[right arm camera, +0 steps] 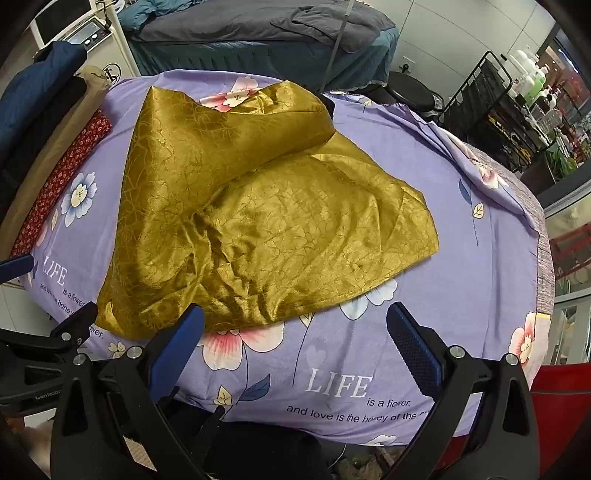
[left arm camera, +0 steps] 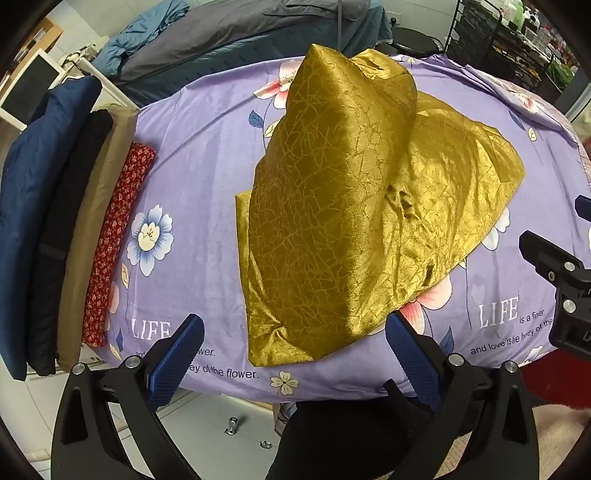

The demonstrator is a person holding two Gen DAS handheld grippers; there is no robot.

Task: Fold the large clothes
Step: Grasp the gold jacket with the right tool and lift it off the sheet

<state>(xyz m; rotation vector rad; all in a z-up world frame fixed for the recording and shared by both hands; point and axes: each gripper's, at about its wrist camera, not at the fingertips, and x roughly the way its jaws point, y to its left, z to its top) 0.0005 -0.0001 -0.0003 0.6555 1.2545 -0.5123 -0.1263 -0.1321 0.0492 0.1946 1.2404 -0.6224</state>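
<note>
A large shiny gold cloth [left arm camera: 343, 206] with a crackle pattern lies loosely folded and rumpled on the purple flowered sheet [left arm camera: 199, 177] that covers the table. It also shows in the right wrist view [right arm camera: 258, 221], with one layer draped over another. My left gripper [left arm camera: 295, 350] is open and empty at the table's near edge, just short of the cloth's near corner. My right gripper [right arm camera: 295, 339] is open and empty at the near edge, its left finger [right arm camera: 177, 350] in front of the cloth's near hem. The right gripper's body shows in the left wrist view [left arm camera: 565, 280].
Folded clothes lie in a row at the table's left edge: a red patterned one [left arm camera: 114, 240], a tan one [left arm camera: 92, 229], a black one [left arm camera: 62, 236] and a navy one [left arm camera: 29, 199]. A bed with grey bedding [right arm camera: 258, 33] stands behind. A black wire rack [right arm camera: 491, 103] stands at the right.
</note>
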